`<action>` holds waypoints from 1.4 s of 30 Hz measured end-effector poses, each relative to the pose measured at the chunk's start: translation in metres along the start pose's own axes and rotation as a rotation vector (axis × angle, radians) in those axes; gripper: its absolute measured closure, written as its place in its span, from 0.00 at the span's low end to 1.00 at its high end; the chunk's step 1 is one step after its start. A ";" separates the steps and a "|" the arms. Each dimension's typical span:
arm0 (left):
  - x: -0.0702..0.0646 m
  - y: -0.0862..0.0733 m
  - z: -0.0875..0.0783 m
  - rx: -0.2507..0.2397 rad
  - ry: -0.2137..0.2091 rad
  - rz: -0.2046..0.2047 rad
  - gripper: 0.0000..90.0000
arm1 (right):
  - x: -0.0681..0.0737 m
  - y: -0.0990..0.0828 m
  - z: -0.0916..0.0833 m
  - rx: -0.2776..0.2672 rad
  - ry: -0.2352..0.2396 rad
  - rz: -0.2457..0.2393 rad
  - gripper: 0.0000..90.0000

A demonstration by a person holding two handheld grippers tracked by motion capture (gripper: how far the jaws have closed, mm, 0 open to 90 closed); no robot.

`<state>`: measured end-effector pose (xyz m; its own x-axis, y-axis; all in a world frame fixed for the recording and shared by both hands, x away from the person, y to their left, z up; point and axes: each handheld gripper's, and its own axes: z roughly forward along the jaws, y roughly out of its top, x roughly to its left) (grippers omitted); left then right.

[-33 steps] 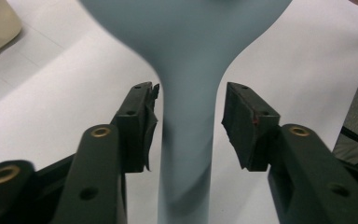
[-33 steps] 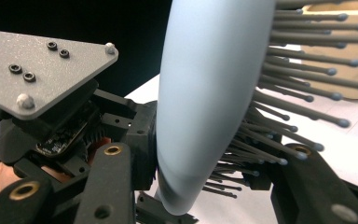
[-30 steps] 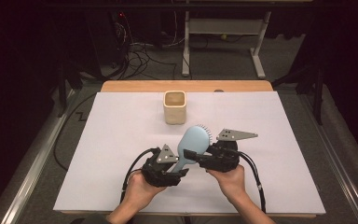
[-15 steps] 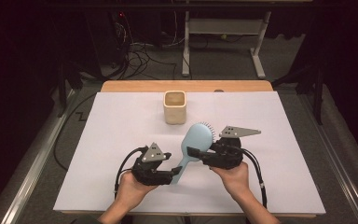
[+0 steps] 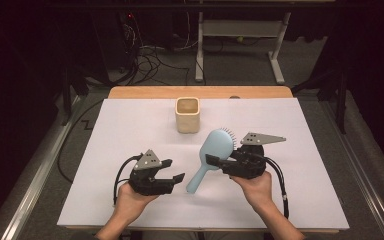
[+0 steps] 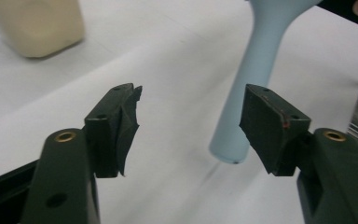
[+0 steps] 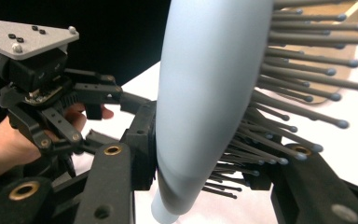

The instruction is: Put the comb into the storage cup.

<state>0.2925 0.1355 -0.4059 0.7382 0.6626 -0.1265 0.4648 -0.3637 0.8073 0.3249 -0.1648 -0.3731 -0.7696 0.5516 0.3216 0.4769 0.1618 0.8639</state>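
A light blue hairbrush slants over the white sheet, head toward the cup and handle end pointing near-left. My right gripper is shut on the brush where the head narrows; in the right gripper view its jaws clamp the smooth back and the bristle side. My left gripper is open just left of the handle, apart from it. In the left gripper view the handle stands beyond the open left gripper, nearer one jaw.
A cream square cup stands upright at the back middle of the white sheet, and shows blurred as the cup. The wooden table edge lies beyond. Cables and a desk frame sit on the floor behind.
My left gripper has let go of the brush handle, opened, and drawn back to the left. The right gripper keeps hold of the brush, shifted slightly right.
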 end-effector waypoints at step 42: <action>0.049 -0.059 -0.052 -0.139 0.210 -0.080 0.40 | -0.019 0.024 -0.030 0.009 -0.102 -0.023 0.62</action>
<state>0.2756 0.2231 -0.4292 0.5774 0.8123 -0.0819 0.4349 -0.2212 0.8729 0.3382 -0.1959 -0.3467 -0.7331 0.6284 0.2603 0.4638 0.1819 0.8671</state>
